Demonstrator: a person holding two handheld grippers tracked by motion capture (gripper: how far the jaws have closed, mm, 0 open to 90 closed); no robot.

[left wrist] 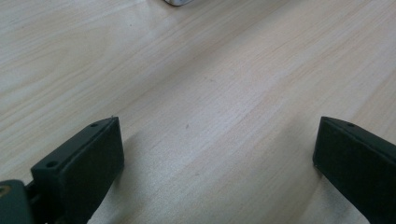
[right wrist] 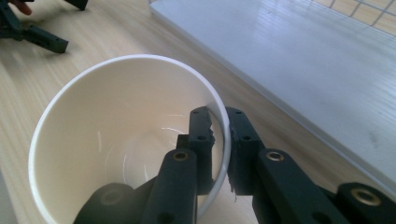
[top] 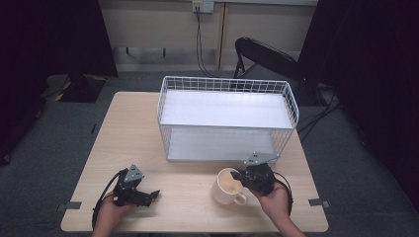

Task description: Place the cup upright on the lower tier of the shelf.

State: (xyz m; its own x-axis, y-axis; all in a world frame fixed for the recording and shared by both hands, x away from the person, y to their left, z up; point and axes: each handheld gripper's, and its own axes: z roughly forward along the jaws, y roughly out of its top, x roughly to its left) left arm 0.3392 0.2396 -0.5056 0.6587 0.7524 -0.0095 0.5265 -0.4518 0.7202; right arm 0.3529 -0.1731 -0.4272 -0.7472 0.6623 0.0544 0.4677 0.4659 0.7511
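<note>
Your pale wooden table on grey carpet, black folding chair far right, dark curtains flanking, wall socket far centre.

A light wooden table stands on grey carpet, its pale grain running across the top. At its far side sits a white wire basket holding two white shelf boards, one above the other, the lower board resting on the tabletop. Nearer the front edge, right of centre and close to the basket's front, a cream mug stands upright on the wood, handle turned toward the front. Small grey tabs mark the table's front corners.
</note>
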